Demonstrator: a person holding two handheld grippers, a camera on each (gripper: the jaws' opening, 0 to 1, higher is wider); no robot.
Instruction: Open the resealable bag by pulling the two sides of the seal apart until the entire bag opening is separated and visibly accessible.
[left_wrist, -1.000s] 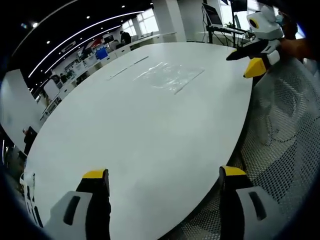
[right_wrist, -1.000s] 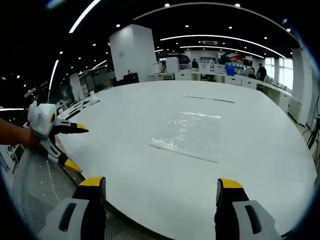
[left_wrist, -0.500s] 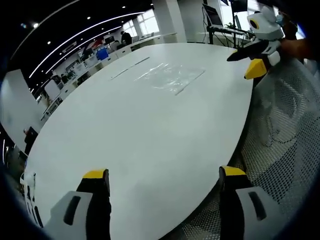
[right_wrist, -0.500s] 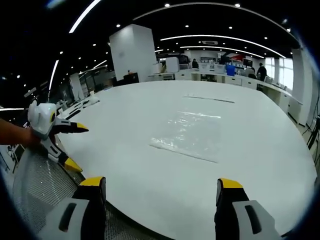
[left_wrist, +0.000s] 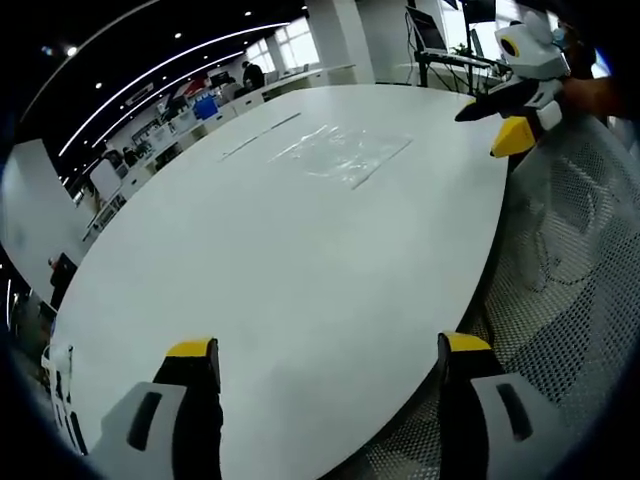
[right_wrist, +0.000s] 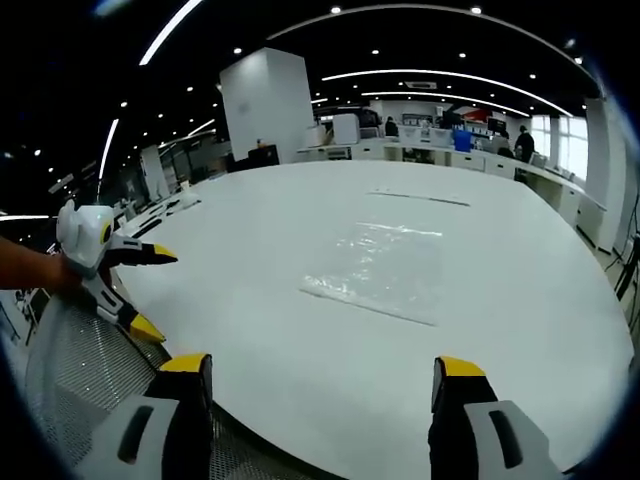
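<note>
Bag (right_wrist: 380, 270) flat, apparently sealed, mid-table (right_wrist: 250, 300), well apart from both open tools (right_wrist: 315, 385) (left_wrist: 325, 360).

L gripper (left_wrist: 325, 352) jaws apart, clear bag (left_wrist: 343, 153) flat on table (left_wrist: 300, 260)

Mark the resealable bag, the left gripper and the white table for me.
resealable bag (right_wrist: 385, 268), right gripper view, middle of the clear film.
left gripper (right_wrist: 152, 292), right gripper view, gap between its yellow tips.
white table (left_wrist: 300, 270), left gripper view, bare top near the middle.
</note>
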